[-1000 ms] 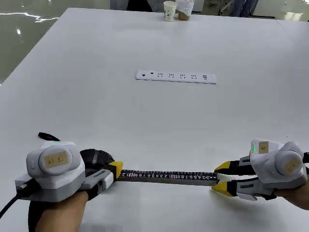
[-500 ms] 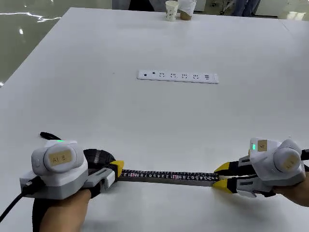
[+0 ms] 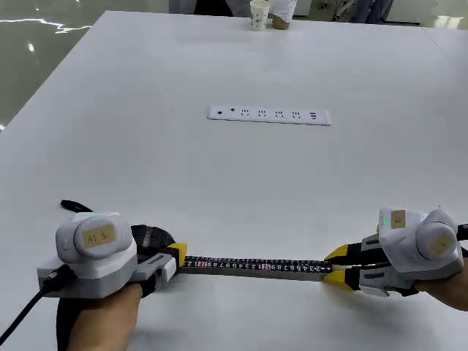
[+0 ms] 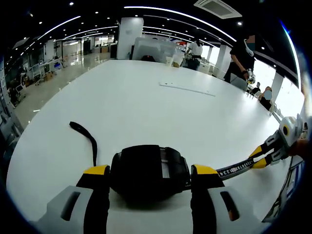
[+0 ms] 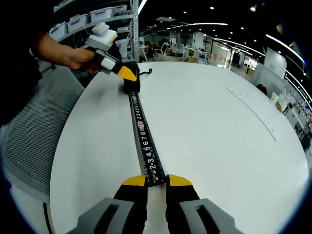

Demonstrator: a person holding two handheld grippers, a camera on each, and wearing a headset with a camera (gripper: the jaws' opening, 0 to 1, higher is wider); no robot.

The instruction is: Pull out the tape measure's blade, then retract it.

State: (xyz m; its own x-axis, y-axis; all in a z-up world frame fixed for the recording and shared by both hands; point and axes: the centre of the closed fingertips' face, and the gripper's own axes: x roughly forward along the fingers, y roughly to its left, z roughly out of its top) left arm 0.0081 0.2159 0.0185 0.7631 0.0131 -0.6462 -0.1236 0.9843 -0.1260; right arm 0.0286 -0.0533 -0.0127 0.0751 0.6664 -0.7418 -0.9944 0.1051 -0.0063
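The left gripper [image 3: 172,257] clamps the case [image 4: 148,168]; the right gripper [image 5: 157,181] pinches the blade [image 5: 142,131], end hidden between jaws.

Smooth table [image 3: 219,168], matt black tape measure [image 4: 148,170]

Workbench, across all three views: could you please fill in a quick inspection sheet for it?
Surface: white table, no marks seen.
Job's things: black tape measure near the front edge, blade pulled out flat along the table.
Clutter: power strip mid-table; paper cup at the far edge.
Grippers: left gripper clamps the tape measure; right gripper pinches the blade's end.
Cables: black cable trails from the left gripper; black strap lies loose.
Surroundings: glossy floor; people beyond the table.
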